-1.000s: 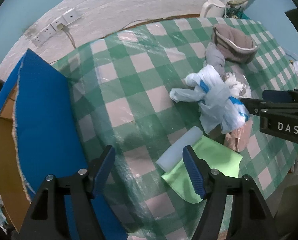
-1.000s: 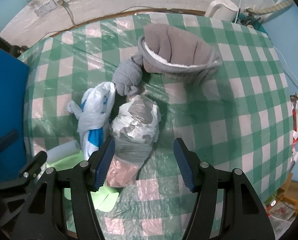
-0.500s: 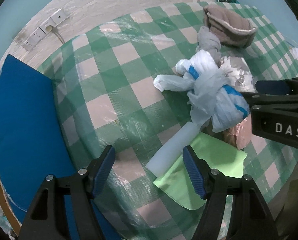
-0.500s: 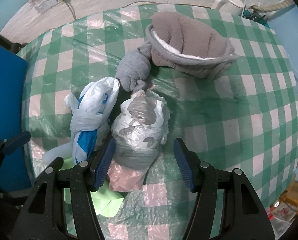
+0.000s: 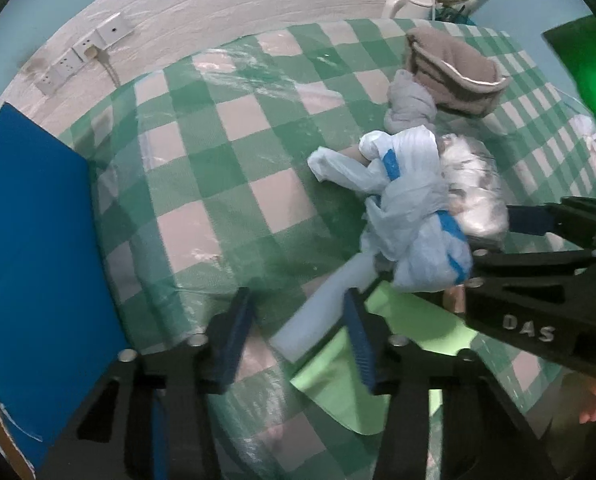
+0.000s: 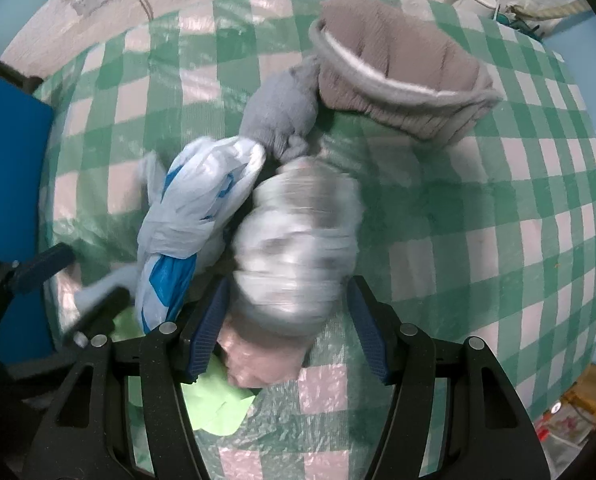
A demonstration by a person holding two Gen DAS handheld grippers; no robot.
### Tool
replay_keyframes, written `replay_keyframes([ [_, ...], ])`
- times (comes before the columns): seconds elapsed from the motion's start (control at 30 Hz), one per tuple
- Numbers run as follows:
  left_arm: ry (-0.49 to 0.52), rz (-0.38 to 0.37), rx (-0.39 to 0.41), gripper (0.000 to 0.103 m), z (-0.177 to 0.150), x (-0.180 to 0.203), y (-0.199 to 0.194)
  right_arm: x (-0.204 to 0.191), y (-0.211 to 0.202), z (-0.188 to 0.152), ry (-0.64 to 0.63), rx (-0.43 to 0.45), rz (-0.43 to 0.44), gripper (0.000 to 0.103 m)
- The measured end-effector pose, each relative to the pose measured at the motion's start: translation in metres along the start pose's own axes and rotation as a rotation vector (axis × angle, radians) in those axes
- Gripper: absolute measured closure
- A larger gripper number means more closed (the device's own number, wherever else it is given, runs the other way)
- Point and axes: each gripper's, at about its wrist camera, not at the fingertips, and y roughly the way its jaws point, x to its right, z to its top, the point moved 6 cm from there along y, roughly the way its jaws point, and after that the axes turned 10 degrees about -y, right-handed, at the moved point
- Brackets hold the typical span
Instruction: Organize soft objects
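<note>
Soft things lie in a heap on the green checked tablecloth (image 5: 226,168). My left gripper (image 5: 298,332) is open, its fingers either side of the near end of a white foam roll (image 5: 321,312) that lies on a light green cloth (image 5: 409,344). My right gripper (image 6: 288,328) is open, its fingers around the near end of a clear plastic-wrapped bundle (image 6: 298,248); it also shows in the left wrist view (image 5: 545,240). A knotted white and blue plastic bag (image 5: 409,220) lies between them (image 6: 194,216). A grey sock ball (image 6: 286,116) and a brown fleece hat (image 6: 397,92) lie behind.
A blue board (image 5: 30,264) stands at the table's left edge. A white kettle (image 5: 407,0) and cables sit at the far right corner. Wall sockets (image 5: 82,52) are behind the table. The cloth left of the heap is bare.
Both grippers have moved forward and lower. The left fingers now straddle the foam roll's end, and the right fingers now enclose the wrapped bundle's end. Nothing on the table has shifted.
</note>
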Motion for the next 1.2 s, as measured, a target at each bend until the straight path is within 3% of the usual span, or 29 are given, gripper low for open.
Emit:
replay_keyframes([
  [0.2,0.017,0.014,0.019,0.074,-0.001,0.0,-0.004,0.001,0.008,-0.005,-0.015,-0.012,-0.016,0.055],
  [0.4,-0.039,0.003,0.063,0.075,0.006,-0.009,-0.016,0.013,0.003,-0.01,-0.01,-0.003,-0.028,0.056],
  [0.77,0.026,0.003,0.062,0.075,-0.002,0.0,-0.014,0.013,0.008,-0.005,-0.011,-0.013,-0.014,0.055],
  [0.87,0.046,-0.001,0.062,0.074,-0.003,0.004,-0.014,0.009,0.01,-0.002,-0.012,-0.016,-0.015,0.055],
  [1.0,0.054,-0.008,0.054,0.062,-0.004,0.006,-0.012,0.01,0.007,-0.001,-0.011,-0.018,-0.014,0.055],
  [1.2,0.059,0.001,0.038,0.055,-0.005,0.006,-0.005,0.013,0.006,-0.004,-0.01,-0.019,-0.011,0.055],
])
